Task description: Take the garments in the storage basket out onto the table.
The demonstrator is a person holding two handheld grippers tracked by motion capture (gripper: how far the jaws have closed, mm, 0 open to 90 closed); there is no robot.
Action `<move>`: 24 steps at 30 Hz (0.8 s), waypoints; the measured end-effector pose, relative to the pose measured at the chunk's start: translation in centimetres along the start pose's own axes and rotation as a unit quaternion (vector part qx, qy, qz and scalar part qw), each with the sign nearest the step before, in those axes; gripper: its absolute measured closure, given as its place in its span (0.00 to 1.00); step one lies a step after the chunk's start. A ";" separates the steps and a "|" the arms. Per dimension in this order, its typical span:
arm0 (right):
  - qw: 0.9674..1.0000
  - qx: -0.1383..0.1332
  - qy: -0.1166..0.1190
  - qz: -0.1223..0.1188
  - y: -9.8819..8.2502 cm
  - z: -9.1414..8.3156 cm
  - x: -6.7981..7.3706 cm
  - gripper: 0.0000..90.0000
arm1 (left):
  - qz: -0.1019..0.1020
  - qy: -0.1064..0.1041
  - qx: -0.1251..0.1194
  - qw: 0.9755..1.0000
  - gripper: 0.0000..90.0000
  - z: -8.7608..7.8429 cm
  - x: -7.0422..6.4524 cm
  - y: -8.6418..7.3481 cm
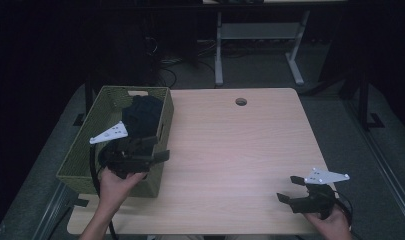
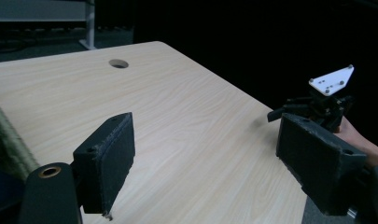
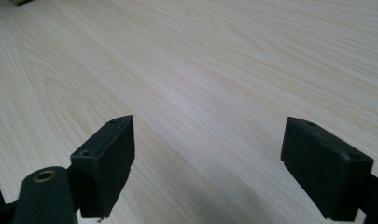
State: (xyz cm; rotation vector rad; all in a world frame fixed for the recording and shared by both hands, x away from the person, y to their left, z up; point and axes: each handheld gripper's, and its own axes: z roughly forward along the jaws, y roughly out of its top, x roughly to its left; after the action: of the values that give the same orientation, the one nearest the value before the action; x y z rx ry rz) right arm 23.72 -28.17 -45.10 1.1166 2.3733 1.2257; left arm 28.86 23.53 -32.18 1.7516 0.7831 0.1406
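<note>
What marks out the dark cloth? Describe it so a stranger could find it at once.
Start at the light wooden table, then go to the olive-green woven basket at its left edge. The dark cloth lies bunched inside at the far end, beyond the left gripper. It is the soft, crumpled thing among hard black gripper parts.

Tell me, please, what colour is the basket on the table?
Olive green, woven; the basket shows best in the high view.
</note>
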 end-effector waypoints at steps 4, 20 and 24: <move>1.000 0.001 0.001 0.002 0.1 0.0 0.0 0.19 | -0.007 0.005 -0.002 1.000 0.23 -0.4 0.8 0.4; 1.000 0.001 -0.001 -0.005 0.1 0.0 0.2 0.19 | -0.017 0.029 0.009 0.999 0.23 -2.4 4.9 1.8; 1.000 -0.002 -0.002 -0.004 0.1 -0.2 0.3 0.19 | -0.020 0.037 0.006 0.999 0.23 -2.8 5.9 2.2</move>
State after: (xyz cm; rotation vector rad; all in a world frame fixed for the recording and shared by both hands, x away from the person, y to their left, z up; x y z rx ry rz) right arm 23.51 -28.04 -44.88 1.1059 2.3699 1.2238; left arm 33.06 28.89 -31.00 1.7496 0.8743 0.1739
